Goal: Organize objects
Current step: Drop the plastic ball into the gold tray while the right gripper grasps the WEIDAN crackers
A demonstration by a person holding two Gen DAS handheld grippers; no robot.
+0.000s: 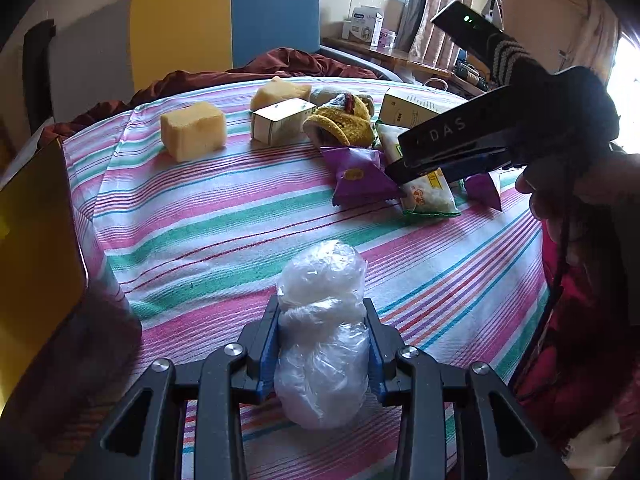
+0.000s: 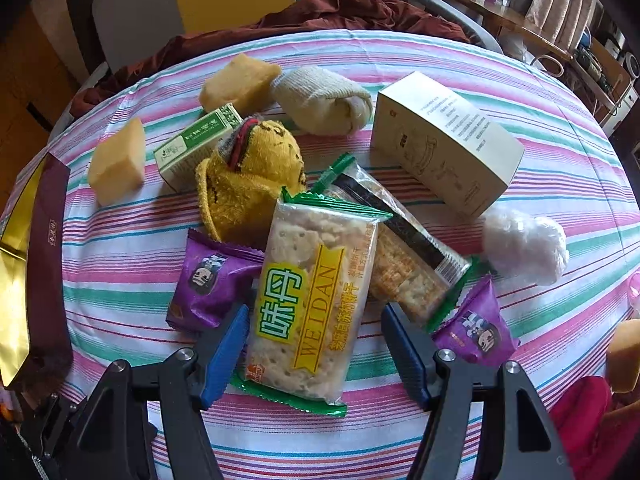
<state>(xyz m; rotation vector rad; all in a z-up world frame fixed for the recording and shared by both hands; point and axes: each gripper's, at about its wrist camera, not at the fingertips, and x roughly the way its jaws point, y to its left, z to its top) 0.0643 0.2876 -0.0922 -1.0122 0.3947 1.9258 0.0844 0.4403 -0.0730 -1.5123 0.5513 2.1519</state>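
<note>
Clearly, the left gripper (image 1: 322, 344) is clamped on a crumpled clear plastic bag bundle (image 1: 322, 336) standing on the striped tabletop (image 1: 208, 224). Only the right wrist view shows the right gripper (image 2: 316, 344), its blue pads either side of a green-edged clear cracker packet (image 2: 310, 300), the left touching, the right apart. Beyond lie two purple snack packets (image 2: 212, 280), a yellow knitted sock (image 2: 248, 184) and a beige cardboard box (image 2: 448, 140).
</note>
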